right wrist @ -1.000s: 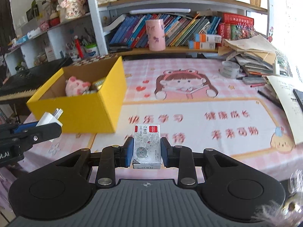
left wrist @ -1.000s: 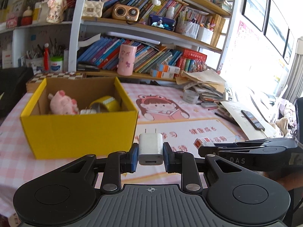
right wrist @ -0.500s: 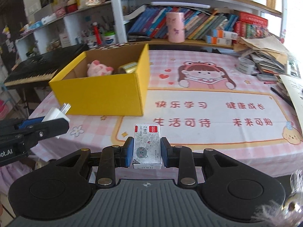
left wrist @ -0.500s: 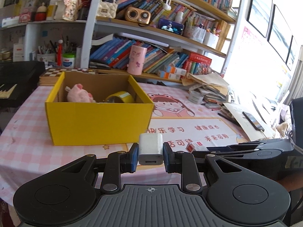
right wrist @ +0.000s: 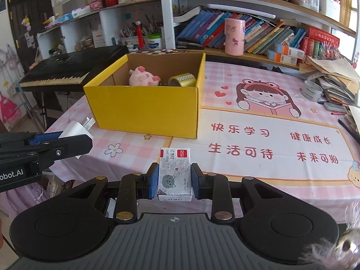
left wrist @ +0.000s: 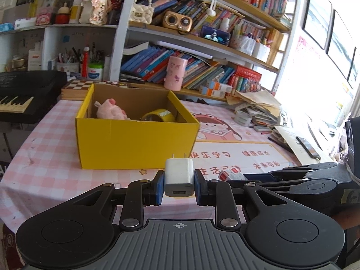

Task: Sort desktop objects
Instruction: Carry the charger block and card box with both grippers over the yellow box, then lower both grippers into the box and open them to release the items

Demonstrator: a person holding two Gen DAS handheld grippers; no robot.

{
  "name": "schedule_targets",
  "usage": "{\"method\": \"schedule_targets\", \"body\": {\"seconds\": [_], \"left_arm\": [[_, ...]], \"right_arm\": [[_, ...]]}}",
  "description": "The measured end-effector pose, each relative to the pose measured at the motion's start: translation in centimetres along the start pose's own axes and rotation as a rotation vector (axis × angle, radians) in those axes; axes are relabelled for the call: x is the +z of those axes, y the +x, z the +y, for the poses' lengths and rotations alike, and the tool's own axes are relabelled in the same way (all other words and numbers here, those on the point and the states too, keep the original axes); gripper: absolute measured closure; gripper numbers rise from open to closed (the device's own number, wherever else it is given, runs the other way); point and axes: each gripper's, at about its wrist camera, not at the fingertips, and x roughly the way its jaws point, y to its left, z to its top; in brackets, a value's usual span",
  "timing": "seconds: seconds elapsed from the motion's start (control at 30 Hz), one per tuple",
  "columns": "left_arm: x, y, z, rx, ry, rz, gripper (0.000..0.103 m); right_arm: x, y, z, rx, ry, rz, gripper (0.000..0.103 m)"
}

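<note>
the white charger (left wrist: 179, 175) sits between the two blue pads of the left gripper (left wrist: 179, 185), clamped on both flat sides. its long axis runs along the fingers; the two metal prongs point forward and slightly up toward the yellow box (left wrist: 137, 144), and the usb port faces back toward the camera. the fingers are closed down to the width of the charger body and touch nothing else. the charger is held in the air at the near edge of the table (left wrist: 45, 157), in front of the box's near wall.

the staple box (right wrist: 174, 175) sits between the pads of the right gripper (right wrist: 174, 180), gripped on both long sides. its long axis also runs along the fingers, printed face up, red label at the far end. the fingers are closed to the width of the staple box. it is held above the near edge of the table, just right of the box's near right corner.

inside the yellow box lie a pink plush pig (right wrist: 144, 79) and a roll of yellow tape (right wrist: 182, 79), against the far right side.
</note>
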Motion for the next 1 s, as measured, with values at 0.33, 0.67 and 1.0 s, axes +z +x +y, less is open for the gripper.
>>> {"method": "schedule_targets", "body": {"seconds": [0.33, 0.67, 1.0], "left_arm": [[1.9, 1.1, 1.9, 0.055, -0.049, -0.031, 0.078], [6.2, 3.9, 3.4, 0.130, -0.034, -0.120, 0.078], [10.2, 9.3, 5.2, 0.208, -0.026, -0.137, 0.078]], "right_arm": [[2.2, 1.6, 0.7, 0.055, -0.035, -0.008, 0.075], [7.5, 5.0, 1.3, 0.149, -0.074, -0.066, 0.075], [14.5, 10.3, 0.4, 0.211, -0.126, -0.152, 0.075]]}}
